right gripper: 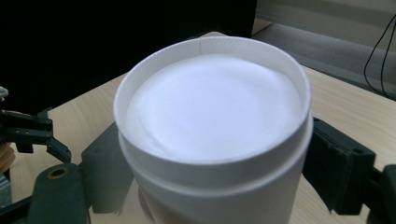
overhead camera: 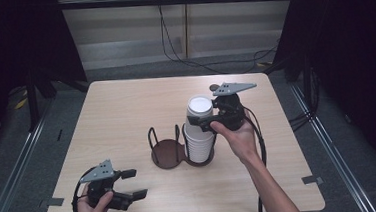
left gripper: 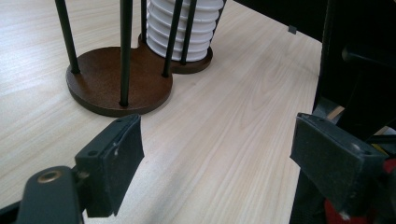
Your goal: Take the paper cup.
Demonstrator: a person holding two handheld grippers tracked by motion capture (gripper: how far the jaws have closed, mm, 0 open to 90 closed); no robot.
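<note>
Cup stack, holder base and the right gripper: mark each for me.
cup stack [overhead camera: 199, 135]: high view, ribbed side of the white stack.
holder base [left gripper: 112, 81]: left gripper view, bare brown disc of the empty slot.
right gripper [right gripper: 215, 172]: right gripper view, midway between its jaws, at the top cup.

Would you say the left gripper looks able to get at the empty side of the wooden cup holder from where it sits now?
Probably yes. The left gripper stands open with bare table between it and the empty side of the cup holder. The right gripper works the cup stack on the other side.

White cups [overhead camera: 200, 130]; dark-brown holder [overhead camera: 168, 152]
</note>
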